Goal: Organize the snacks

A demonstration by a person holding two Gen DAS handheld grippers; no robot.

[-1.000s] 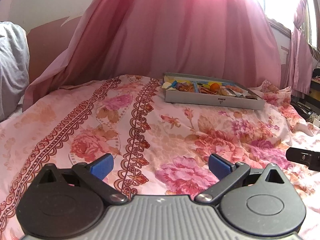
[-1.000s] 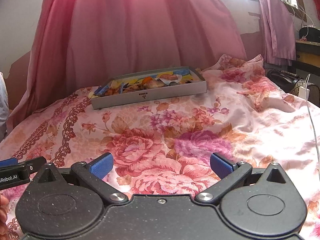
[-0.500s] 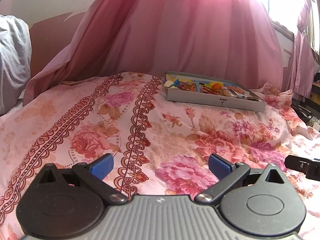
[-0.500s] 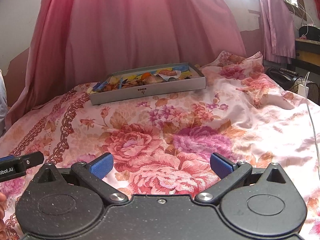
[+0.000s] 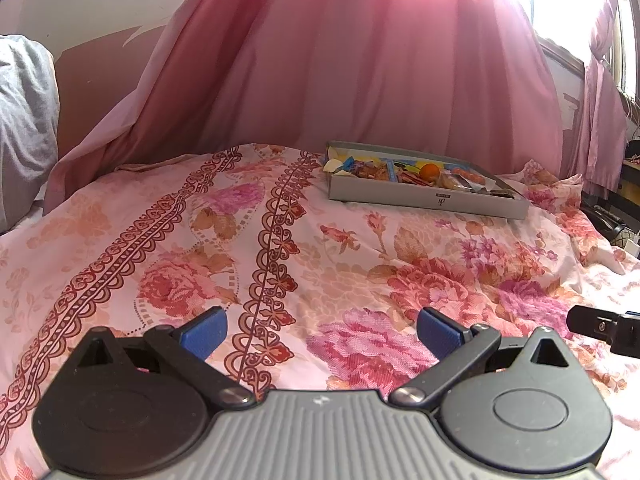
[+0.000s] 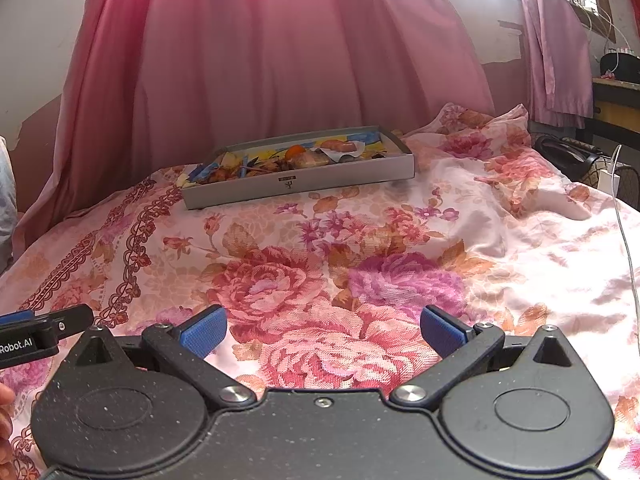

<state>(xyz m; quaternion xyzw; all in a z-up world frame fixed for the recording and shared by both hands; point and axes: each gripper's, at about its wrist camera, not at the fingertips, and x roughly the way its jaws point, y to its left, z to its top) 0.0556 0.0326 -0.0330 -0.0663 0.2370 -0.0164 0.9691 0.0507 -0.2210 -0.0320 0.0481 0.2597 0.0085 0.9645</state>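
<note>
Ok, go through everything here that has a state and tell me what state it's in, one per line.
left tool: open, empty, over the bedspread
right tool: open, empty, over the bedspread
grey box: lidless, resting flat on the bedspread, filled with snacks
orange fruit: inside the box
pink curtain: drawn, backlit

One grey tray of mixed snacks, too jumbled to count, one orange fruit among them, on one floral bed. Two tools: left tool, right tool.
</note>
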